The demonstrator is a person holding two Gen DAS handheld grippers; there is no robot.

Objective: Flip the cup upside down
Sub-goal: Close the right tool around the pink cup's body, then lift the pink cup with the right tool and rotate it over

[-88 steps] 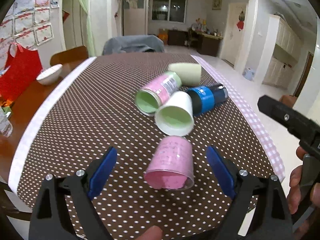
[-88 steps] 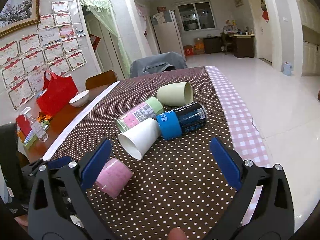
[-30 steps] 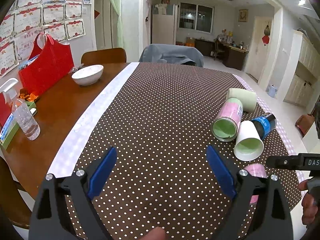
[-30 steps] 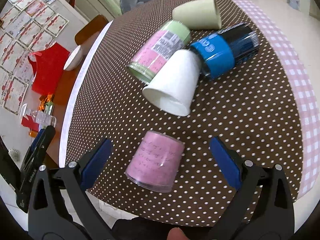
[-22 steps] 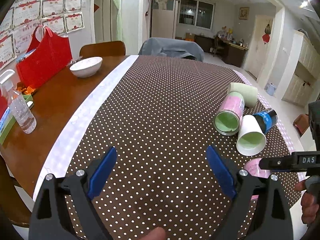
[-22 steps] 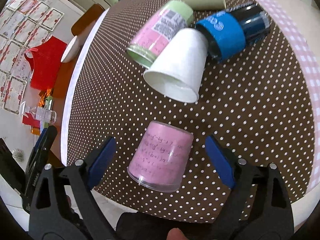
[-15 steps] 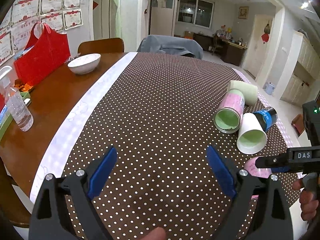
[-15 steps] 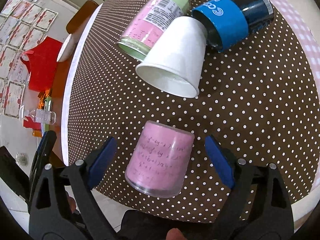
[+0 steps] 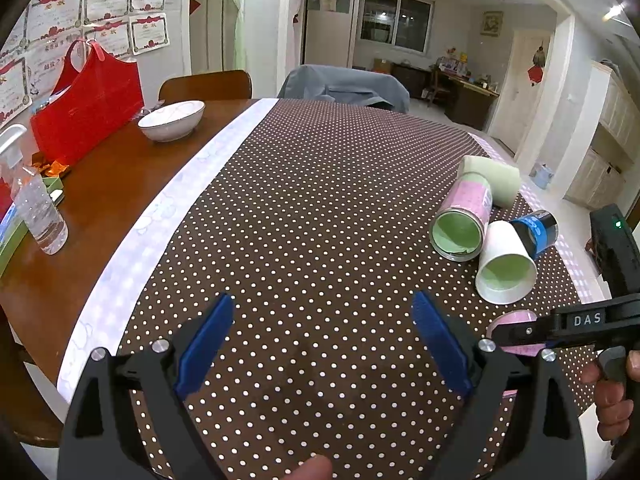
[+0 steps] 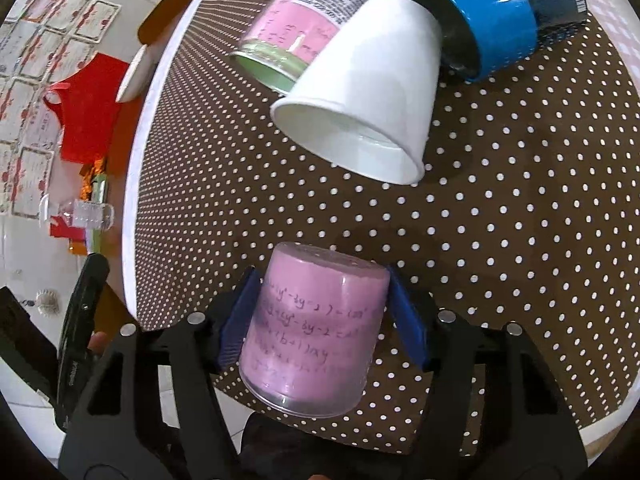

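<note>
Right gripper (image 10: 322, 316): blue pads closed against both sides of the pink plastic cup (image 10: 316, 330), near the front edge of the brown polka-dot tablecloth (image 10: 500, 240). Cup lying on its side, clear rim toward the camera, closed base toward the white paper cup (image 10: 368, 92); handwritten formulas visible on the wall. Beyond the pink cup: white paper cup on its side, mouth facing the pink cup, base touching the mouth of a blue-banded black can (image 10: 492, 20); just beside the white cup, a pink-labelled green cup (image 10: 304, 20), also on its side. Left gripper (image 9: 320, 344): fingers spread wide, nothing between them, over bare tablecloth (image 9: 304, 208) well to the left of the pink cup (image 9: 514, 318). Farther left, off the cloth: white bowl (image 9: 172, 120), red bag (image 9: 88, 100), clear bottle (image 9: 38, 208).
</note>
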